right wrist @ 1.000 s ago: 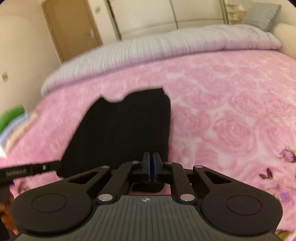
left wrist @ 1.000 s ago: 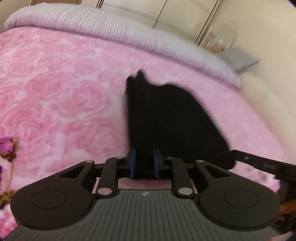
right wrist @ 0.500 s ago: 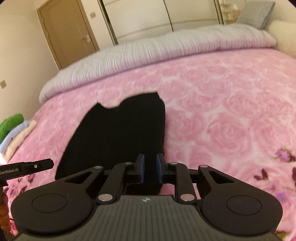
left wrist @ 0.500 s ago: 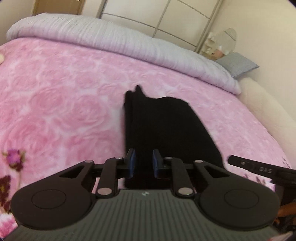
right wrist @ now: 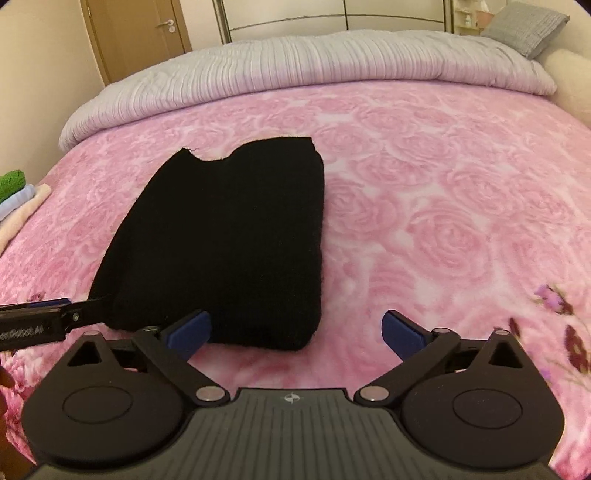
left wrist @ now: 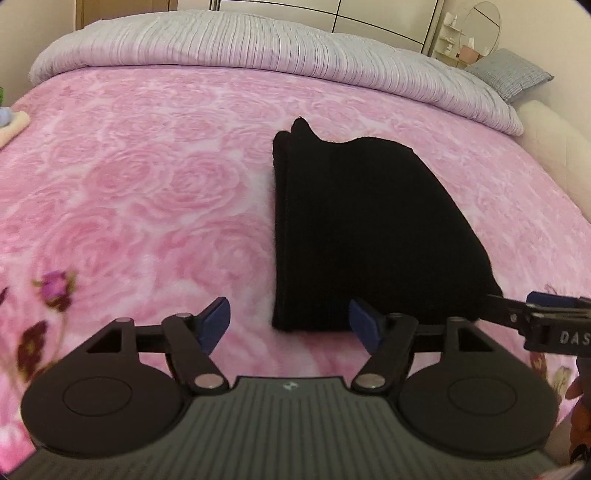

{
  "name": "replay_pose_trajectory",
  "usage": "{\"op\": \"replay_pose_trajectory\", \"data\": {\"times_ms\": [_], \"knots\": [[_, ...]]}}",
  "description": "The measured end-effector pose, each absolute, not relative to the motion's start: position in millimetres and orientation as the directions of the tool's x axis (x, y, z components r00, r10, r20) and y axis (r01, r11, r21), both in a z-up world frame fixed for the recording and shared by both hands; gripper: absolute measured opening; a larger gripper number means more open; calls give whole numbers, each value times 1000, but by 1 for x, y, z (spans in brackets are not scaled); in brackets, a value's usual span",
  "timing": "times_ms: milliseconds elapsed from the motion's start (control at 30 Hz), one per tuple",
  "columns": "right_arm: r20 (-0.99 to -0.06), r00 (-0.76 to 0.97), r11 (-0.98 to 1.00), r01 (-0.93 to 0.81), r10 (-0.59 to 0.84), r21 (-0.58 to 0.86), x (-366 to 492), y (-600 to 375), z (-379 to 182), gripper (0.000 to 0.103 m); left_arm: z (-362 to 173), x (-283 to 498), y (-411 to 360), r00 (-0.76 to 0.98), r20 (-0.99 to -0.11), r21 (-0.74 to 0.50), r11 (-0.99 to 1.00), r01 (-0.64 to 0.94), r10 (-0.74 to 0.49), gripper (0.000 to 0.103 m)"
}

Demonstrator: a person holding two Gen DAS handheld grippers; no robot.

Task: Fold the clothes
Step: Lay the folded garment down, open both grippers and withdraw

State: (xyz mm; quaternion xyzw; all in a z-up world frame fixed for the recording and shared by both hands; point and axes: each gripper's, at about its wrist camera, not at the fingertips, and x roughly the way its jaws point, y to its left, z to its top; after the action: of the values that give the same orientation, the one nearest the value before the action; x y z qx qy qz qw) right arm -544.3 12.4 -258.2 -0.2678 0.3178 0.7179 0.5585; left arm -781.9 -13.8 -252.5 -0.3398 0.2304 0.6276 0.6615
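A black knitted garment [left wrist: 362, 229] lies folded into a thick oblong on the pink rose-patterned blanket [left wrist: 147, 192]; it also shows in the right wrist view [right wrist: 229, 243]. My left gripper [left wrist: 290, 323] is open and empty, just short of the garment's near left corner. My right gripper [right wrist: 293, 332] is open and empty at the garment's near right corner. Each gripper's tip shows in the other's view: the right one [left wrist: 546, 314] and the left one [right wrist: 48, 317].
A rolled grey-lilac duvet [right wrist: 314, 66] lies across the far side of the bed. A stack of folded clothes [right wrist: 14, 195] sits at the bed's left edge. A grey pillow [left wrist: 509, 74], a wardrobe and a door [right wrist: 136, 33] stand beyond.
Both grippers have let go of the black garment's near edge and opened wide, drawing back a little. The garment now lies flat and still on the blanket.
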Motion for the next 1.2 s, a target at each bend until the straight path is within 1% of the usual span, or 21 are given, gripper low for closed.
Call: {"op": "replay_pose_trajectory", "data": {"times_ms": [67,167,267,500,833,1067,1200], "knots": [[-739,-223,-170,-974,636,148,-545,6,-252,103,-247,-779,-25,103,-739,-161,-26,-987,666,70],[-755,-196,-151,-980,625,129,-546,-2,-245,103,-240,-774,-40,76,-755,-136,-42,-990,652,75],[-768,-178,-138,-983,616,118,-546,-13,-238,103,-233,-769,-54,51,-763,-108,-48,-993,645,76],[-766,-169,-127,-985,620,114,-538,-49,-222,103,-212,-757,-93,10,-741,-57,-48,-997,672,86],[-735,-155,-134,-987,660,88,-534,-88,-202,103,-190,-740,-140,-8,-702,-7,-18,-1000,712,88],[-718,-148,-155,-986,680,57,-542,-107,-187,103,-177,-743,-166,-25,-672,-1,-35,-999,740,89],[-697,-134,-162,-986,704,26,-546,-122,-175,103,-169,-744,-182,-19,-648,-8,-32,-999,762,94]]}}
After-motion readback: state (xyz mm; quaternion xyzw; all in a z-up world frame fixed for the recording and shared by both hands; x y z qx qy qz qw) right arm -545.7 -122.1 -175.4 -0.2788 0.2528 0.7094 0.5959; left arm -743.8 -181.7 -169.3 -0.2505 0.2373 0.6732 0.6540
